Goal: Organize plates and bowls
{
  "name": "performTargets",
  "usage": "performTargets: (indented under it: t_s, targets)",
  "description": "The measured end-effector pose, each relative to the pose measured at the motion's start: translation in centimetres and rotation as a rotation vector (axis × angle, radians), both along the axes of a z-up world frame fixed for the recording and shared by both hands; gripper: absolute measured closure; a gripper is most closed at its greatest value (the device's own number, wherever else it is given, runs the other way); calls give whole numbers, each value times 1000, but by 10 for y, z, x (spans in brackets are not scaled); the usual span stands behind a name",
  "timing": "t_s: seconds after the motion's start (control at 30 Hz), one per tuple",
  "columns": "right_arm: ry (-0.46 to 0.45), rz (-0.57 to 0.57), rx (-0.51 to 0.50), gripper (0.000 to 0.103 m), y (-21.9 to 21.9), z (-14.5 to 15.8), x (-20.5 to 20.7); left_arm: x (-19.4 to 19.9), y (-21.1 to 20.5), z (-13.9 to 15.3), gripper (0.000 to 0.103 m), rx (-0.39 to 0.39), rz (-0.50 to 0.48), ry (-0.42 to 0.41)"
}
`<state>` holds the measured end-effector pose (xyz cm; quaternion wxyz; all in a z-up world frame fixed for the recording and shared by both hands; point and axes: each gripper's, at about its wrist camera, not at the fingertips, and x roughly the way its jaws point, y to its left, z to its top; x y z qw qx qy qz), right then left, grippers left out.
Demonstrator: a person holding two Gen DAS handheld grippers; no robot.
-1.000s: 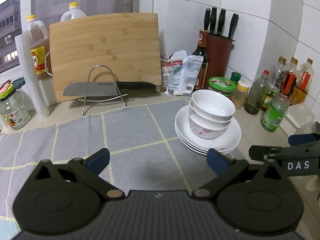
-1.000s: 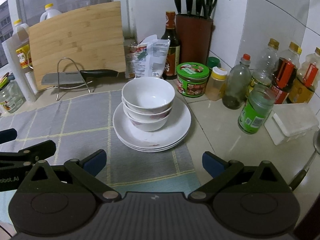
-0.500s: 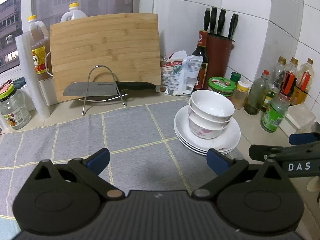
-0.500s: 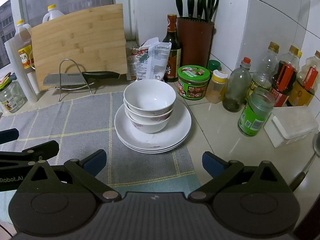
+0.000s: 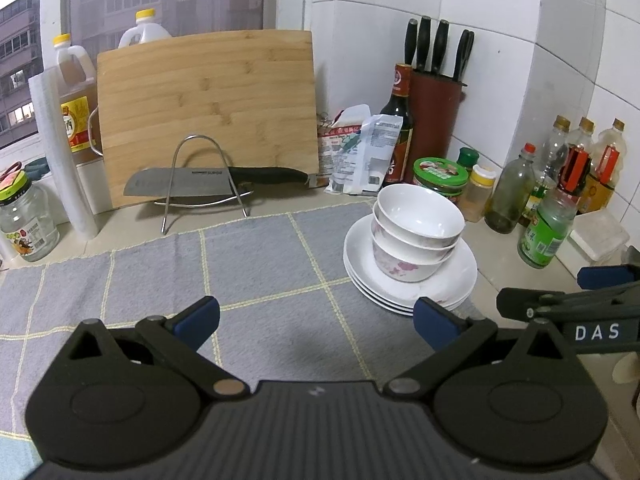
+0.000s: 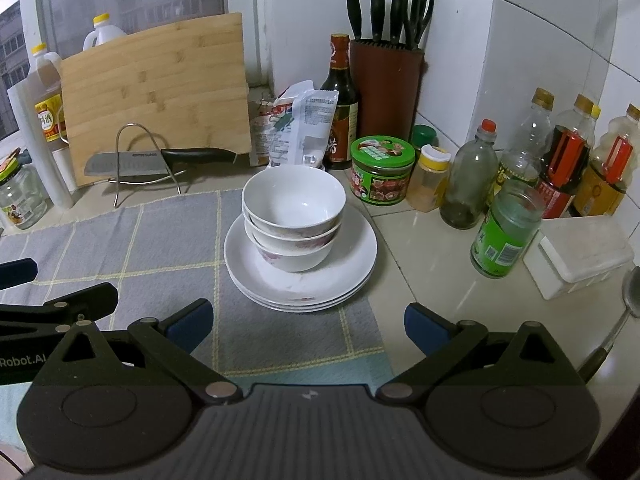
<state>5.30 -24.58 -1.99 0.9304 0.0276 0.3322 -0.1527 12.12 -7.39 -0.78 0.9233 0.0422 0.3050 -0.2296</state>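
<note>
1. Hovering over the grey cloth, the left gripper has its jaws spread wide, holding nothing.
2. Right gripper is likewise agape and empty.
3. Nested bowls, seemingly three, sit on stacked plates just ahead of the right gripper, ahead-right of the left.

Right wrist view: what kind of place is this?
Most likely a home kitchen counter: a knife block against tiled wall, a cutting board leaning by the window, and stacked bowls on plates.
</note>
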Motion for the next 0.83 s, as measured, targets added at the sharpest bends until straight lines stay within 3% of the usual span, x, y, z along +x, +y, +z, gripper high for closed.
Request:
performTargets:
  t_s: [0.83]
  targets:
    - [-7,-6,-15,0,-1,3,2,3,-4,3,1,-4,-1,-2]
